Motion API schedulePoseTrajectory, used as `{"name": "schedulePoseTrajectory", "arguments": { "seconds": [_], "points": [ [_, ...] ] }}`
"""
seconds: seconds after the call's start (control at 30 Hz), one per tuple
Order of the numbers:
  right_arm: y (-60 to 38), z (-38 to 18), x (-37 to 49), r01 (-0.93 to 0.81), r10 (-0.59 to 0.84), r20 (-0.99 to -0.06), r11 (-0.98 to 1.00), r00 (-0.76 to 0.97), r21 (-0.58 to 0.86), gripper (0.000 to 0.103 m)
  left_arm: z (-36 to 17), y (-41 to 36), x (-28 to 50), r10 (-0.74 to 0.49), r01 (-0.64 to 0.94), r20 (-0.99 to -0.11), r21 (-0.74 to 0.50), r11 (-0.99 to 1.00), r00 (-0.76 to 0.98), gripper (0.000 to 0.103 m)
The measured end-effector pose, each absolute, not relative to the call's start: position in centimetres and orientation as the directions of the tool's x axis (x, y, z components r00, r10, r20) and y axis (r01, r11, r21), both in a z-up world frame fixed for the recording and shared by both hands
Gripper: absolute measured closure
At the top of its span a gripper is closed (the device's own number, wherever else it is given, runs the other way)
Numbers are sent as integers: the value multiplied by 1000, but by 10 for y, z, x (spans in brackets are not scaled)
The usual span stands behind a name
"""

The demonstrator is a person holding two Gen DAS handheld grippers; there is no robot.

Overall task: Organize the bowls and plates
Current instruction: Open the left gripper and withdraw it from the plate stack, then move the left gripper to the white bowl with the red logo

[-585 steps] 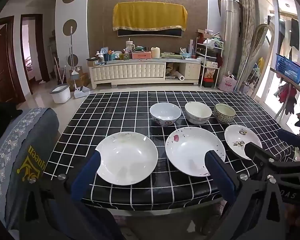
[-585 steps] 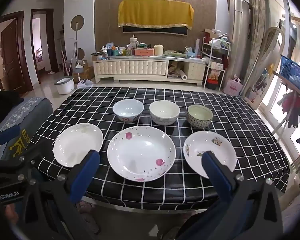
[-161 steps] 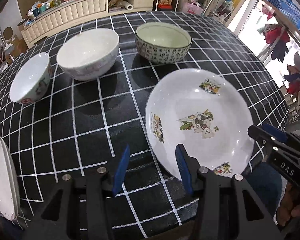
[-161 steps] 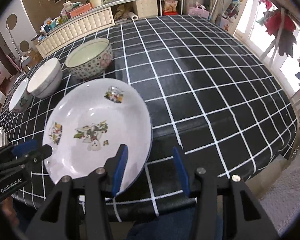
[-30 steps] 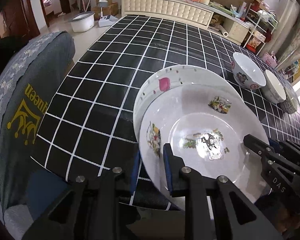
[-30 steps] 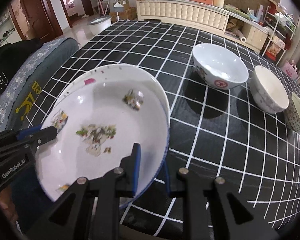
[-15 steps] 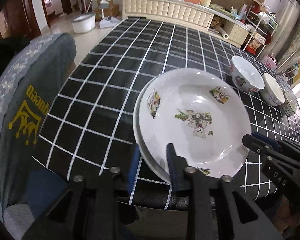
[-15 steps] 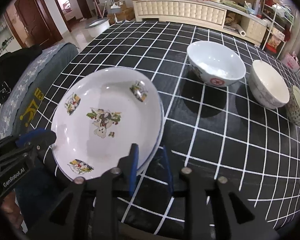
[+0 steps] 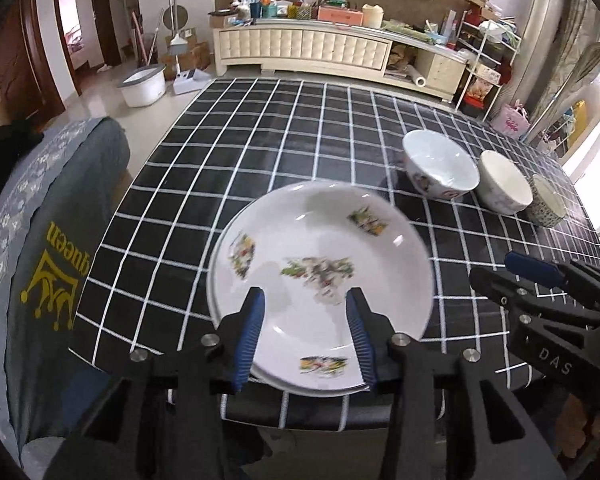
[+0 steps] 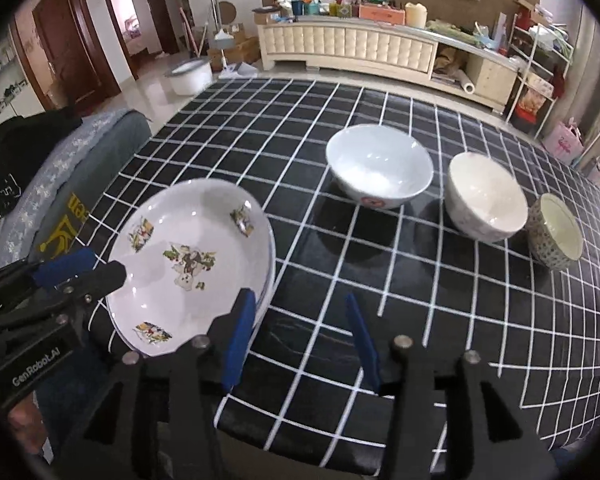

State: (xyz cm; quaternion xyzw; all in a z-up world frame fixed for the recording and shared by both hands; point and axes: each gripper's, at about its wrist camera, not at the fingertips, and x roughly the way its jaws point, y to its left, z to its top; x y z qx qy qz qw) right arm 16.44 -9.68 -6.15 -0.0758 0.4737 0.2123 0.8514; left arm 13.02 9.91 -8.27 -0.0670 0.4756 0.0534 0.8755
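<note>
Plates now stacked: decorated plate [image 9: 320,272] sits on top of the pile at the near left corner of the bench [image 9: 284,128], rim of a lower plate just showing under its right edge in the right wrist view. Half a second back both tongs sat close around that plate's near rim; now off it. Left tongs [image 9: 305,332] apart, jaws just been opening, nothing pinched, fingers hovering over the plate's near edge without pressing. Right tongs [image 10: 300,338] apart too, jaws just been opening, left finger just beside the plate's right rim, gap between fingers showing only bare checked cloth. Plate released and resting, slightly blurred in left view. Three bowls lined up on the right side, each apart from the stack: white bowl with red mark [image 10: 379,168], cream bowl [image 10: 486,202], patterned bowl [image 10: 556,232]. None nested. Judgement: plate half of the task looks done; bowls remain. Likely next target the nearest white bowl or the far patterned one for nesting; curved walls may slip in a rim pinch
</note>
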Motion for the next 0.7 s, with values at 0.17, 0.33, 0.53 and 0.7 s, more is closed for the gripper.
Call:
{"name": "schedulePoseTrajectory", "arguments": {
  "seconds": [0.17,0.33,0.53,0.7],
  "points": [
    [-113,-47,165,-415,268,-809,909,524,33,36,-70,81,136,27,-129,-827,-55,990,562,63],
    [-132,-44,180,-345,266,-821,934,504,91,36,-63,66,145,20,-85,-817,-36,996,576,63],
    [-151,-33,193,-325,308,-790,934,530,147,36,-50,52,160,-3,-62,-806,-49,997,593,63],
    [-154,-26,206,-359,299,-791,927,534,108,36,-40,44,177,-11,-47,-798,-49,998,603,63]
  ]
}}
